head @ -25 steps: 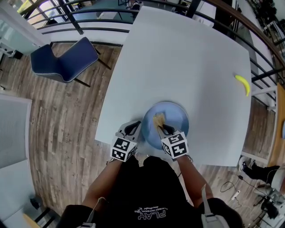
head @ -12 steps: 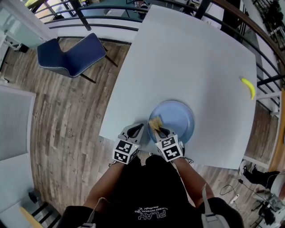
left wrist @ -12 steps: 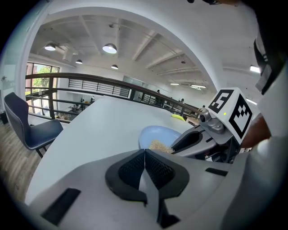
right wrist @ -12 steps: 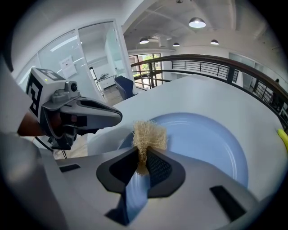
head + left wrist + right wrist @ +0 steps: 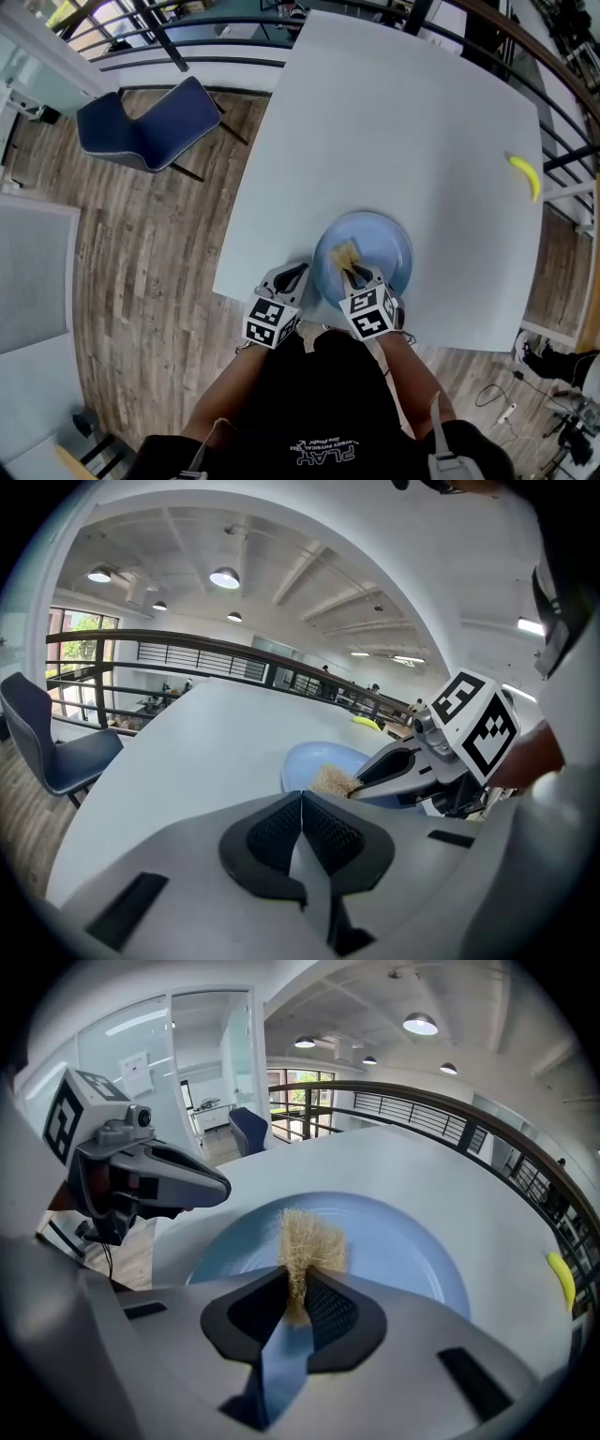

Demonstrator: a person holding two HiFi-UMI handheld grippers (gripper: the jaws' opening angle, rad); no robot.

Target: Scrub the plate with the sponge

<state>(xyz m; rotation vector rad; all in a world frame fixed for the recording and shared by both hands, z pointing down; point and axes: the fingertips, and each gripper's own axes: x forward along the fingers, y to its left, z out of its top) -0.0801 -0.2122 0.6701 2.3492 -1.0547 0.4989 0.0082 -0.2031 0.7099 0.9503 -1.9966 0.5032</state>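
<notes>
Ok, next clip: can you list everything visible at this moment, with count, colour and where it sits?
table: one, pale grey-white, centre of the head view
plate: one, light blue, near edge of the table
sponge: one, tan and fibrous, over the plate, pinched in the right gripper
banana: one, yellow, far right edge of the table
chair: one, dark blue, on the floor left of the table
floor: wood planks, brown, around the table
railing: one, dark, beyond the table's far side
left gripper: one, grey and black, jaws together and empty, just left of the plate
right gripper: one, grey and black, shut on the sponge
person's shirt: black, bottom of the head view
</notes>
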